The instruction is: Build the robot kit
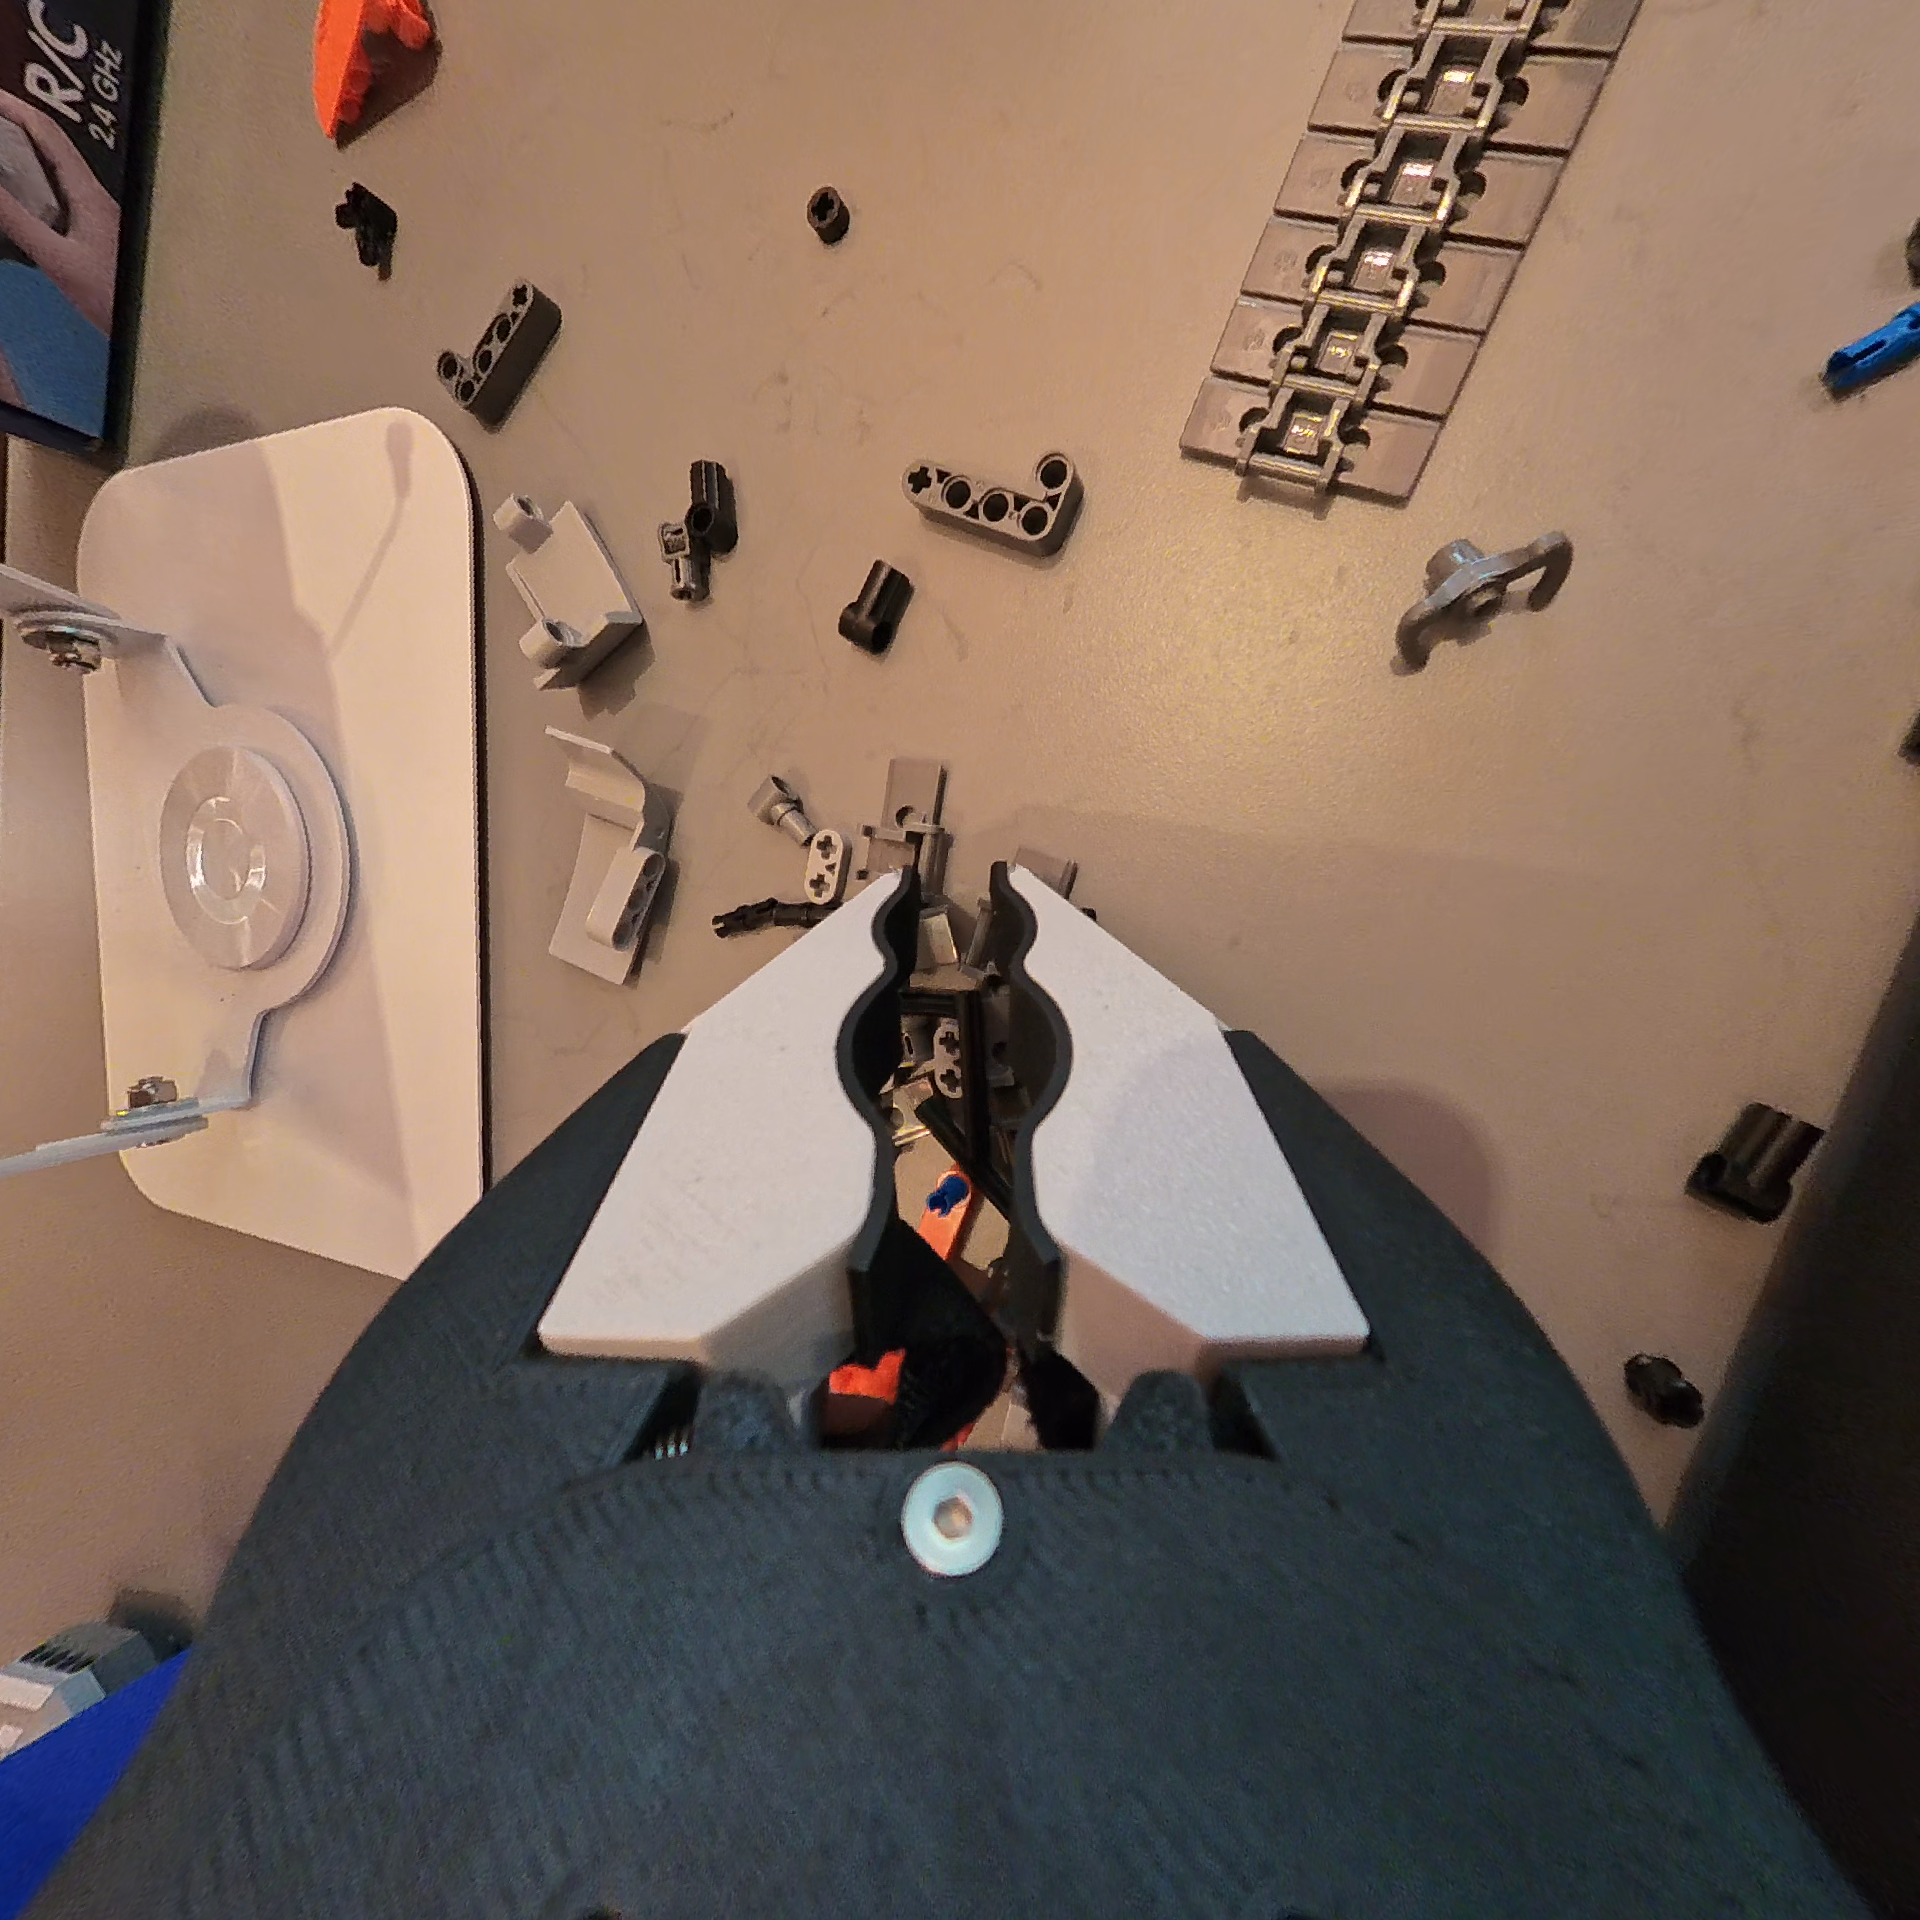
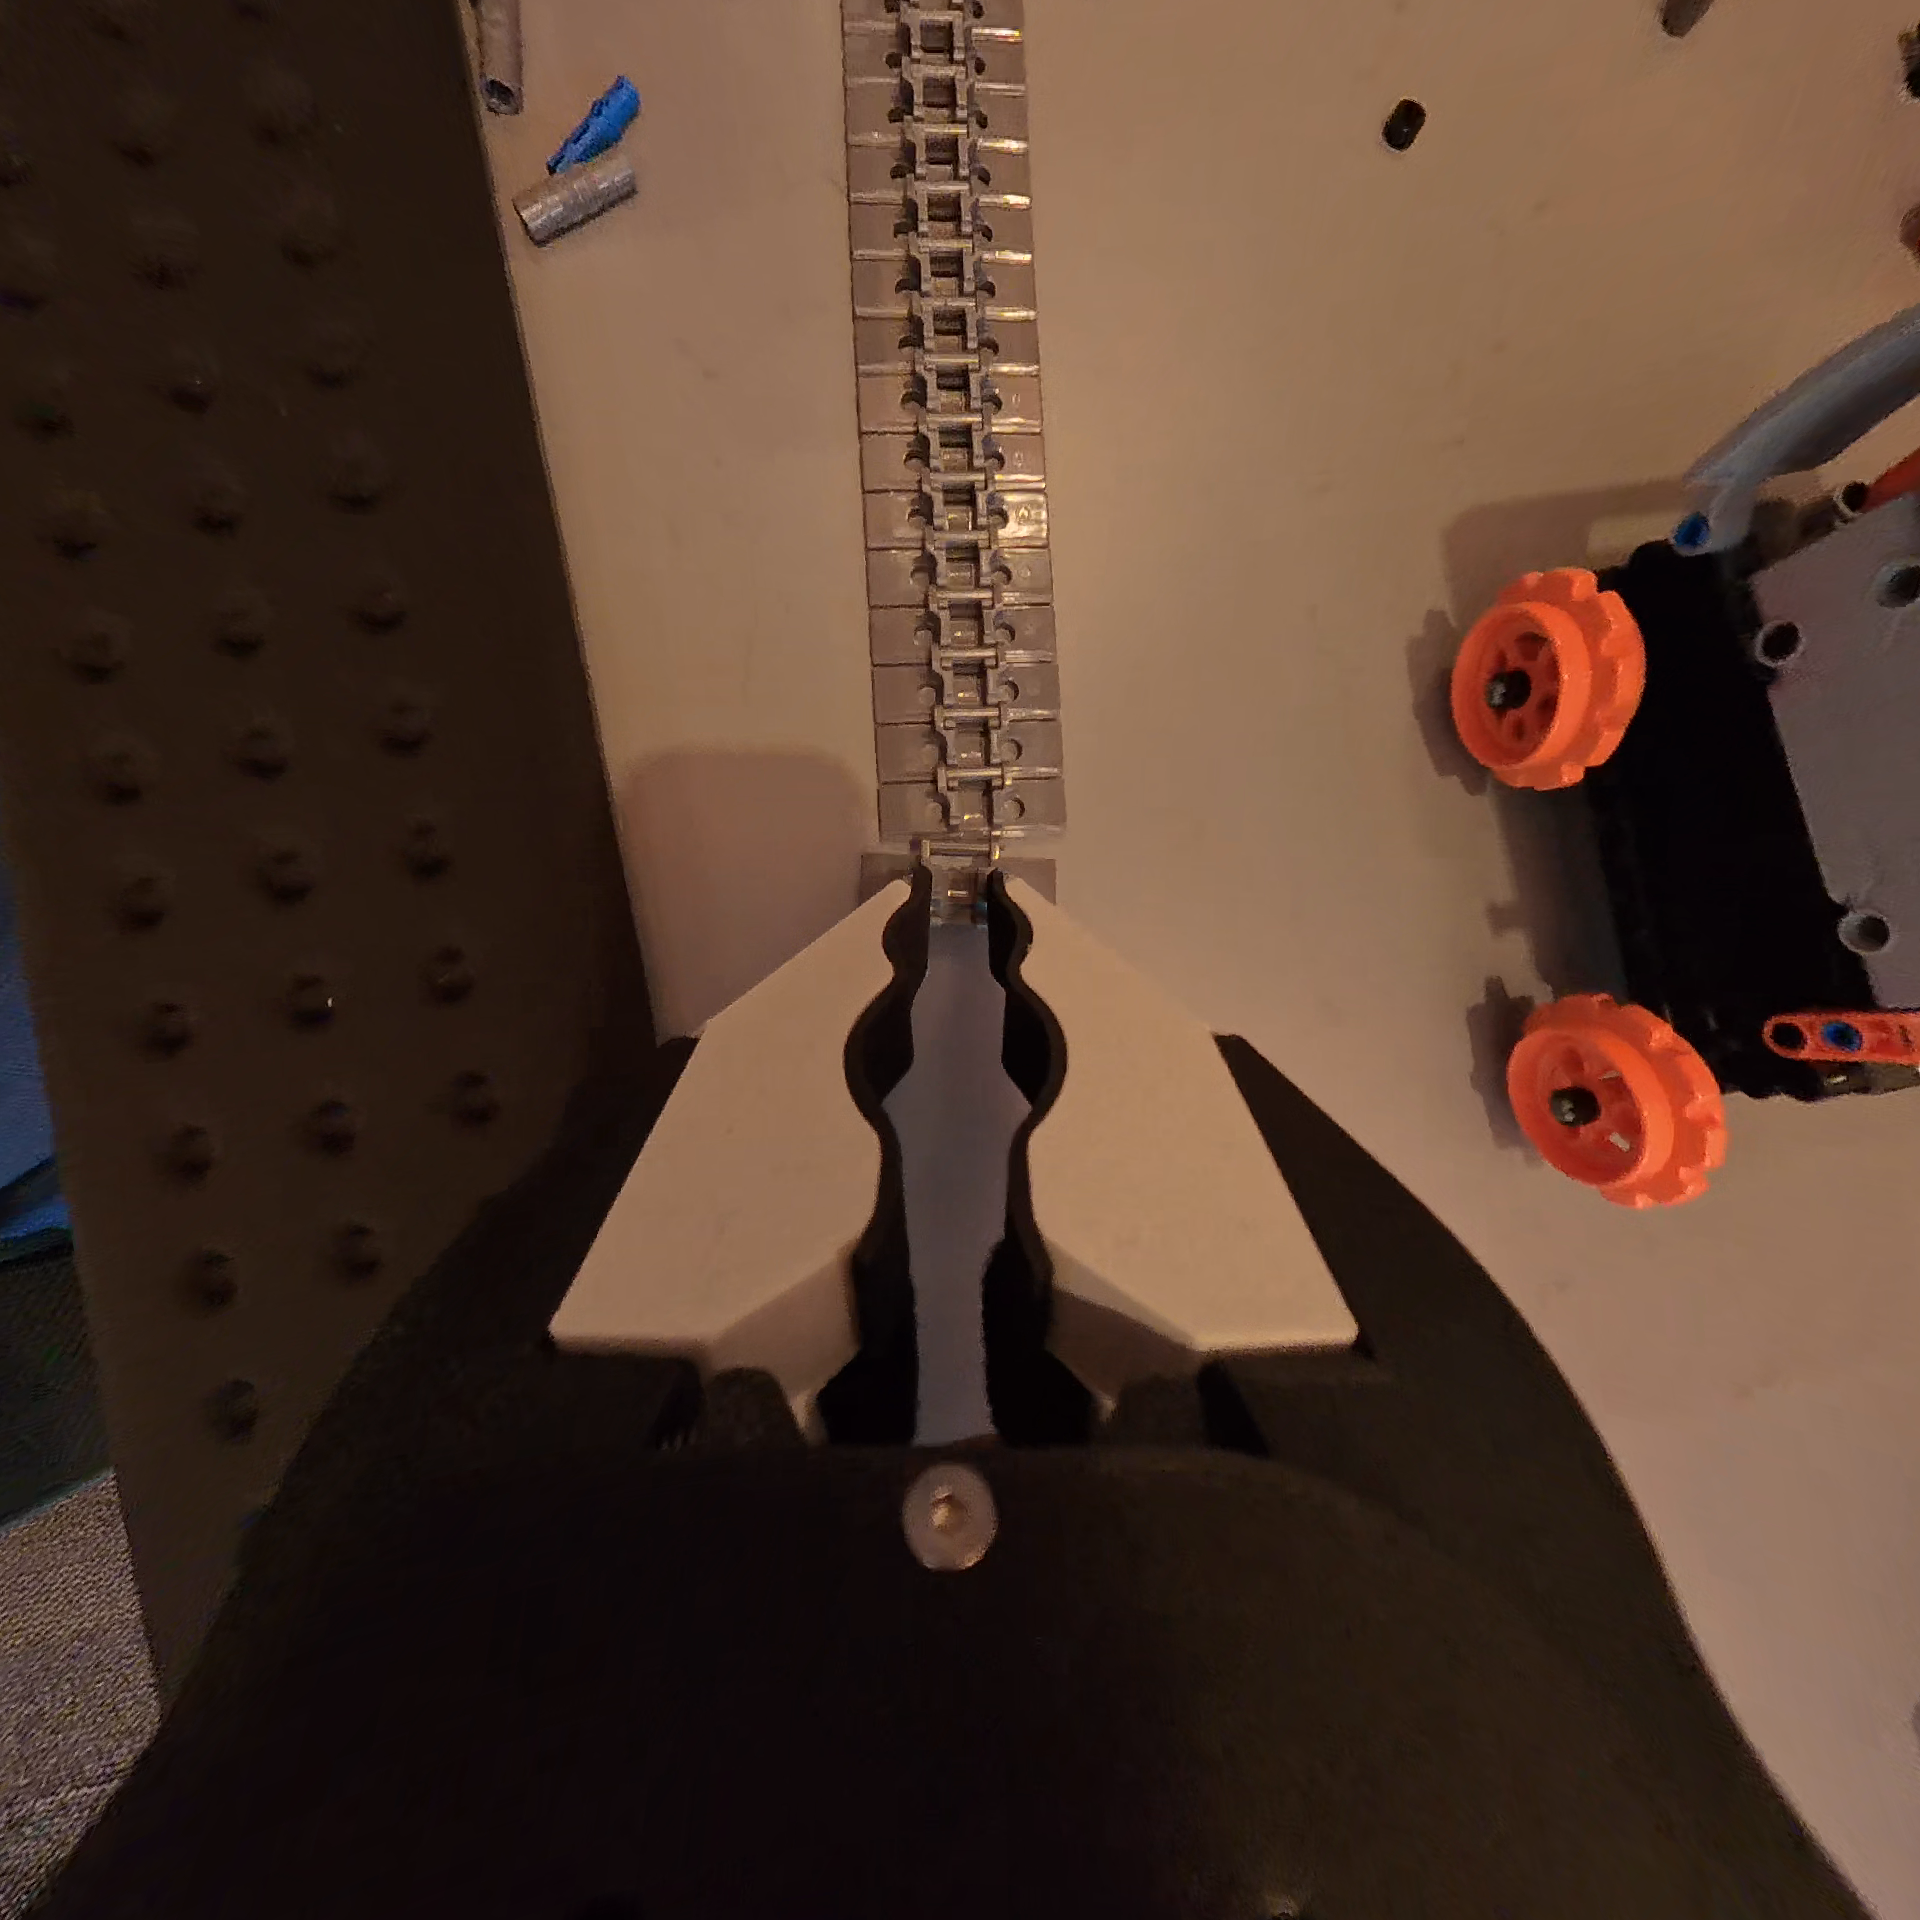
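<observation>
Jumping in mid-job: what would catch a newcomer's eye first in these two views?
The long grey track running straight up the table, its near end link pinched in the right claw. Next, the two orange wheels on the black chassis at the right edge. In the left view, the left claw hangs narrowly parted over a heap of small grey and black parts, with more scattered beyond.

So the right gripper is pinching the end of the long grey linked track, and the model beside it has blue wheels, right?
Not quite: the wheels are orange, as the right wrist view shows. The right gripper does pinch the end of the long grey linked track.
</observation>
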Tool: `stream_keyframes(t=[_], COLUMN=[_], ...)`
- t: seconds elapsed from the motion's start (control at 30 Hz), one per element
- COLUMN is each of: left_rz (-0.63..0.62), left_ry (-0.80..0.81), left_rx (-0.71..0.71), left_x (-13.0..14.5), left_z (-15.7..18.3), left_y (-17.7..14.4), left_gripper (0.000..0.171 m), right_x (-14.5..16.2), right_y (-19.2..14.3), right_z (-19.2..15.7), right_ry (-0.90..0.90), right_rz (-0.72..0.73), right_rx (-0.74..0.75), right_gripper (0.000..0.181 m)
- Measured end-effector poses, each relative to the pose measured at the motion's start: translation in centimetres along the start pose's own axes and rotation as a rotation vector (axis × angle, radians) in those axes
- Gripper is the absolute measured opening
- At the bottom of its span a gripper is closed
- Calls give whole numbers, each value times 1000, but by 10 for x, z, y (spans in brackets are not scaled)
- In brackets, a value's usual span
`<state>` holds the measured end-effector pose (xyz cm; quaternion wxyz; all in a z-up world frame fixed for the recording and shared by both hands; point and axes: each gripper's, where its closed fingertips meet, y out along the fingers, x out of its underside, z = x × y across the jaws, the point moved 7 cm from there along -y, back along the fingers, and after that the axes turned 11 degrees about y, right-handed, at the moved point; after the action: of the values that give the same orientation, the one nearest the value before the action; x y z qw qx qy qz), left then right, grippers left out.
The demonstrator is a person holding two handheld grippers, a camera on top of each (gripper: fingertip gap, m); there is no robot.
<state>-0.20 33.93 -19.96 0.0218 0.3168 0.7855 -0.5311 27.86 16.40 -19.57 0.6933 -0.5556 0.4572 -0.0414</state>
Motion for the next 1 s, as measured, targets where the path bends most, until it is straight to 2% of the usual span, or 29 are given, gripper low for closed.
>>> stream_keyframes(t=[0.4, 0.53, 0.57, 0.67, 0.73, 1.0], left_rz=[3, 4, 4, 4, 3, 4], left_ry=[-3, -4, -4, -4, -2, -4], left_rx=[3, 3, 4, 5, 5, 5], left_x=[-1, 0, 0, 0, 0, -1], left_z=[0, 0, 0, 0, 0, 1], left_y=[1, 0, 0, 0, 0, 0], left_gripper=[12, 12, 12, 12, 12, 11], right_x=[-10, -11, -11, -16, -18, -13], right_y=[10, 9, 6, -5, -3, 12], right_z=[4, 6, 7, 6, 3, 1], right_ry=[-54, -67, -72, -85, -97, -84], right_rz=[-113, -146, -141, -55, -22, -47], right_rx=[-40, -29, -9, 8, 8, -4], right_gripper=[8, 20, 19, 0, 0, 0])
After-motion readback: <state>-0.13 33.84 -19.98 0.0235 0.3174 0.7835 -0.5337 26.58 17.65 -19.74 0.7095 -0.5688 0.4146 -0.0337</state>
